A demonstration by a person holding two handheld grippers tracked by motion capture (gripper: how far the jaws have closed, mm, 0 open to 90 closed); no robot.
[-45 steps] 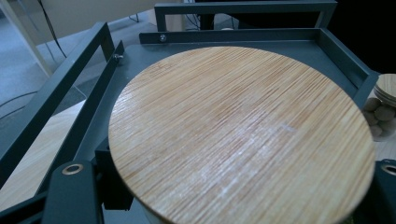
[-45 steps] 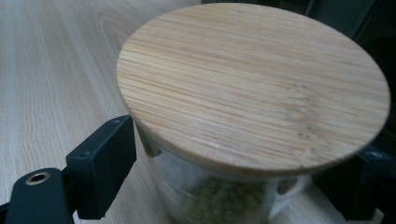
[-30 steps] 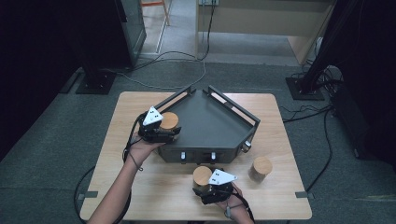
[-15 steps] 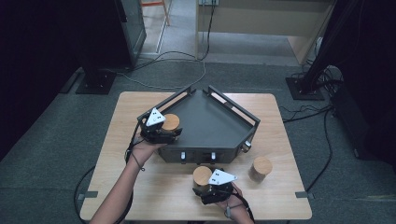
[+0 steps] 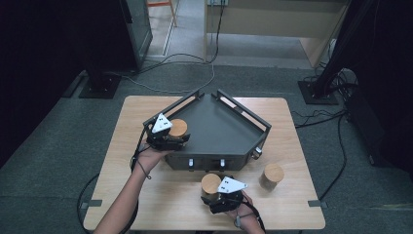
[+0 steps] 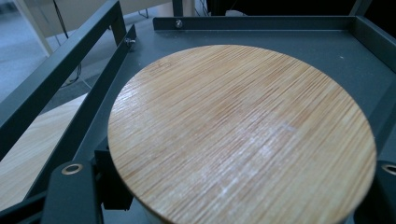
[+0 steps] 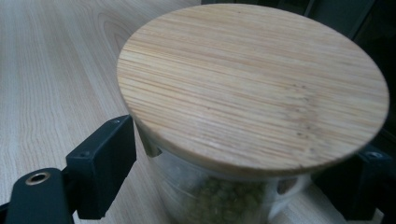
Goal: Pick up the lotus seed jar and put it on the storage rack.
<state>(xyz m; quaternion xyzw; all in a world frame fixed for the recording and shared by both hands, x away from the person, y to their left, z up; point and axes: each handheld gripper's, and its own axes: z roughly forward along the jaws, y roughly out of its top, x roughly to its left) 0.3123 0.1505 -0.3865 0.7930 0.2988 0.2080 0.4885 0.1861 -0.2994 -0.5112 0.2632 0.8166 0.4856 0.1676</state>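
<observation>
Left gripper (image 5: 174,138) clamps a round bamboo-lidded jar (image 5: 178,127) between its black jaws, inside the left corner of the dark grey metal tray (image 5: 221,129). Right gripper (image 5: 213,195) holds a second glass jar with a bamboo lid and green beans (image 7: 233,186) standing on the light wooden tabletop (image 5: 170,195), just in front of the tray. A third bamboo-lidded jar (image 5: 272,175) stands apart to its right.

No legible text, label, brand, number or sign on anything in these views.
</observation>
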